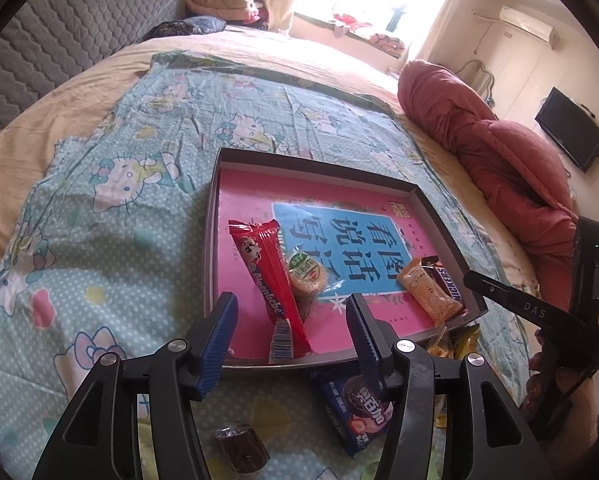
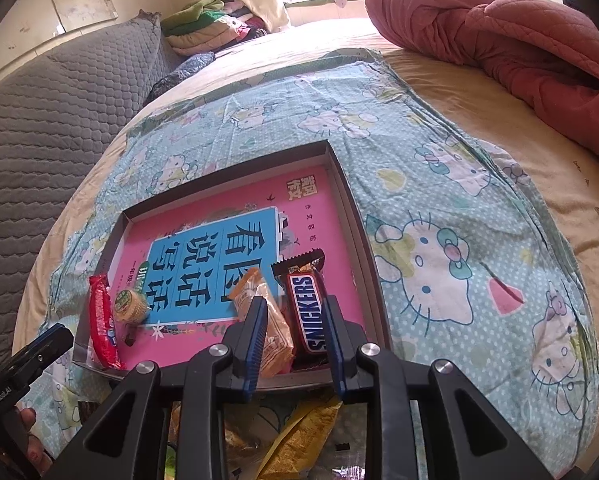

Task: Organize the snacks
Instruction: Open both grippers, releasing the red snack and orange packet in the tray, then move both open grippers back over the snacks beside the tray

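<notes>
Blue ribbed pads on the left hand-held gripper (image 1: 291,322) fill the bottom of the left wrist view. Its jaws stand partly open, about halfway, and nothing is squeezed between them. They hang over the near edge of a shallow tray (image 1: 435,204) that lies on a bed (image 1: 99,76). A blue cartoon-cat sheet (image 1: 147,128) is spread under the tray. A pink and blue book cover (image 1: 339,240) lines the bottom of the tray.

A long red snack pack (image 1: 273,280) lies in the tray, right in the gap between the left pads but not touched by them. A round green-topped cookie pack (image 1: 307,276) sits touching its right side. An orange biscuit pack (image 1: 429,290) and a Snickers bar (image 1: 451,286) lie side by side in the near right corner of the tray.

Outside the tray, just below its near edge, lie a dark blue cookie pack (image 1: 355,408) and a small brown wrapped sweet (image 1: 241,446) on the sheet.

The right hand-held gripper (image 2: 295,334) has its jaws close together, with only a narrow gap. The orange biscuit pack and the Snickers bar show in that gap, but I cannot tell if the pads press on them. Yellow snack bags (image 2: 303,432) lie under this gripper, outside the tray. A red quilt (image 2: 539,52) is bunched up at the far right of the bed.
</notes>
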